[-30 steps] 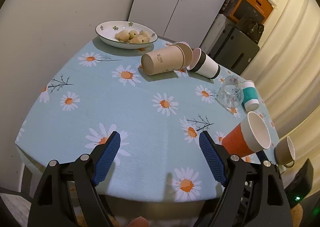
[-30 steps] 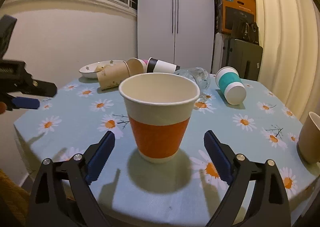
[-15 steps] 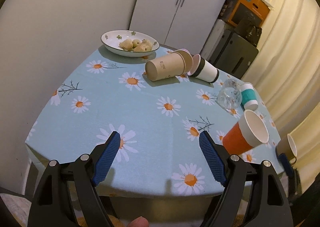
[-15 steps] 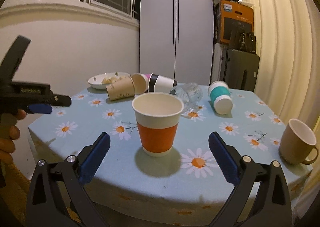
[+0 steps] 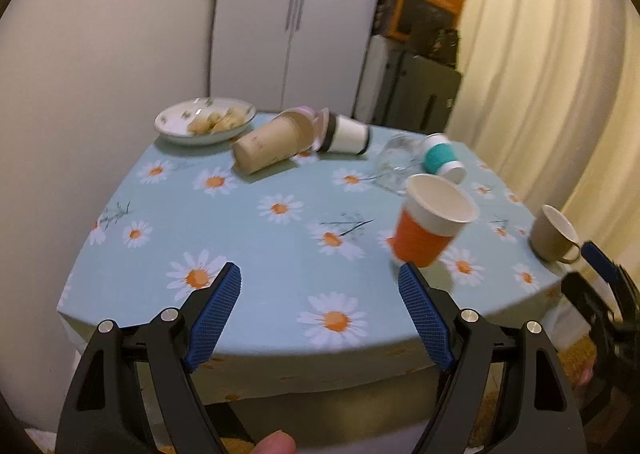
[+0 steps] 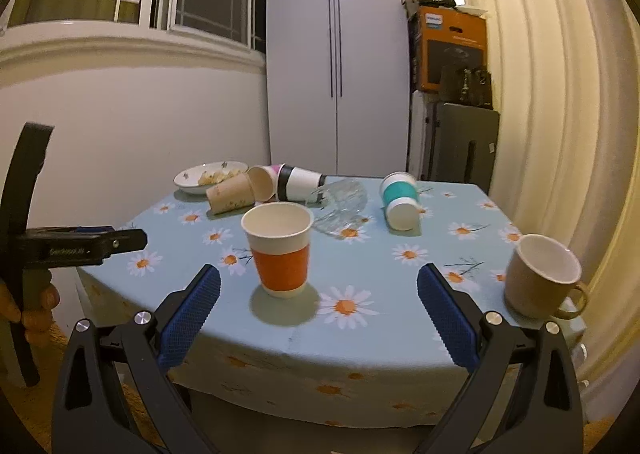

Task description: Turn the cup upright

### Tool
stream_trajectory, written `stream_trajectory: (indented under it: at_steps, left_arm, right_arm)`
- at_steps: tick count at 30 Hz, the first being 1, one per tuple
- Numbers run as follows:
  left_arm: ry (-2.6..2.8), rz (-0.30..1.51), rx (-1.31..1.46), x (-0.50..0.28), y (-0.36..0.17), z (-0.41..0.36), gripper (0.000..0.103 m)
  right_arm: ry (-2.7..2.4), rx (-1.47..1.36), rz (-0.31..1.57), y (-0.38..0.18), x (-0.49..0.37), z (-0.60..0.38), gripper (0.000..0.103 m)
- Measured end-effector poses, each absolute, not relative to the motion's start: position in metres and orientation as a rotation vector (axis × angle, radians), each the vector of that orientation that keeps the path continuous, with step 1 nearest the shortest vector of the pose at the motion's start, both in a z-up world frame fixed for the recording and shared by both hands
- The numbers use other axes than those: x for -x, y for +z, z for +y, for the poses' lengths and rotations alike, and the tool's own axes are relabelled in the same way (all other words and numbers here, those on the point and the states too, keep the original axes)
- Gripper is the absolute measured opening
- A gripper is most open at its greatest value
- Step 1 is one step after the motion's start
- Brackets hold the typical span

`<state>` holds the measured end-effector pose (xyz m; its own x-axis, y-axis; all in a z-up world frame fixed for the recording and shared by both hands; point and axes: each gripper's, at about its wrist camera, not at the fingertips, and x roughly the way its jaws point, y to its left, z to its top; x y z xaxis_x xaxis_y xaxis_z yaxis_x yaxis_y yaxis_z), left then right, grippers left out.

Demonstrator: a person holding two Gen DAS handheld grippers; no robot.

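An orange and white paper cup (image 6: pixel 281 250) stands upright near the table's front edge; it also shows in the left wrist view (image 5: pixel 430 226). My right gripper (image 6: pixel 319 314) is open and empty, held back from the table edge with the cup beyond its fingers. My left gripper (image 5: pixel 320 312) is open and empty over the table's near edge, left of the cup. A brown paper cup (image 5: pixel 272 146), a white and black cup (image 5: pixel 346 133), a teal and white cup (image 6: pixel 398 200) and a clear glass (image 6: pixel 344 206) lie on their sides further back.
A tan mug (image 6: pixel 540 282) stands upright at the right edge of the daisy-print table (image 6: pixel 380 338). A bowl of snacks (image 6: pixel 208 178) sits at the back left. A white wardrobe, boxes and curtains stand behind. The left gripper's handle (image 6: pixel 72 246) shows at left in the right wrist view.
Both grippers have drawn back from the table, so the table edge now shows in both views. The right gripper has moved away from the upright orange cup. The cups have not moved.
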<state>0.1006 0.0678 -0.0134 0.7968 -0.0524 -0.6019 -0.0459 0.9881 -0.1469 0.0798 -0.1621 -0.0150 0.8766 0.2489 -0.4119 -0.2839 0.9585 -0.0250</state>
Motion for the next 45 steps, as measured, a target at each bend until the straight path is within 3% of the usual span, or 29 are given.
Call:
stream_trajectory:
  at_steps: [22, 25, 45]
  left_arm:
    - [-0.099, 0.516, 0.117, 0.007, 0.002, 0.020, 0.079]
    - [-0.085, 0.500, 0.111, 0.014, 0.002, 0.017, 0.095]
    - [-0.044, 0.513, 0.072, 0.018, -0.001, 0.008, 0.096]
  right_arm:
    - [0.248, 0.084, 0.333, 0.020, 0.003, -0.208, 0.098]
    - [0.251, 0.092, 0.331, 0.021, 0.010, -0.207, 0.098]
    - [0.259, 0.164, 0.379, 0.011, 0.006, -0.187, 0.098]
